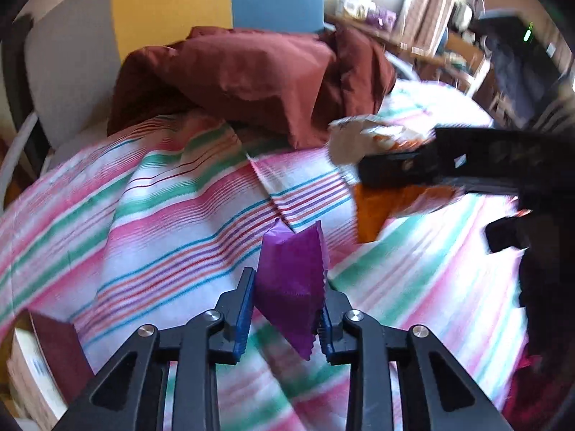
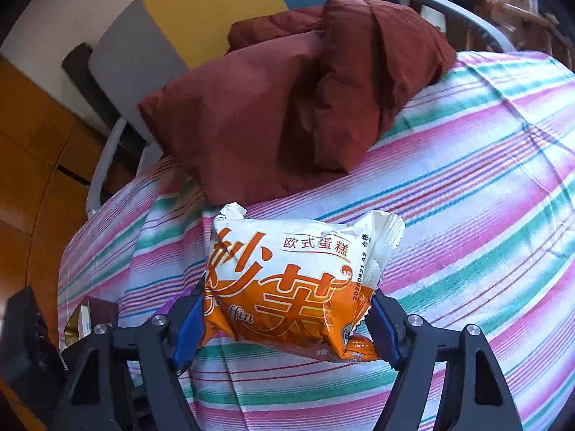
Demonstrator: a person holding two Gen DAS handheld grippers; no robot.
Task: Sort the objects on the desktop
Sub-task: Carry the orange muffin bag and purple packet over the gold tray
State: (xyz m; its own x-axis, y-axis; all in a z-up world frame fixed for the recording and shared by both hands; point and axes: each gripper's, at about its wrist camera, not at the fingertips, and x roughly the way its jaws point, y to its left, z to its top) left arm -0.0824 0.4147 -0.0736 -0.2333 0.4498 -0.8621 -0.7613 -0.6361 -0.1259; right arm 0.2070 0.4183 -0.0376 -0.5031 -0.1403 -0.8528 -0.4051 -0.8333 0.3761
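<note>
Gripping a small purple packet (image 1: pixel 291 283), the left gripper (image 1: pixel 285 318) has its blue pads (image 1: pixel 244 309) pressed on both sides, packet lifted above the striped cloth (image 1: pixel 161 215). Right gripper (image 2: pixel 287 323) clamps the orange-and-white muffin pack (image 2: pixel 287 280) by its lower half, also off the cloth. A dark red jacket (image 2: pixel 287 107) lies beyond. Advice: keep both grips firm; carry low and level, wrappers look slippery; keep the two grippers apart.
</note>
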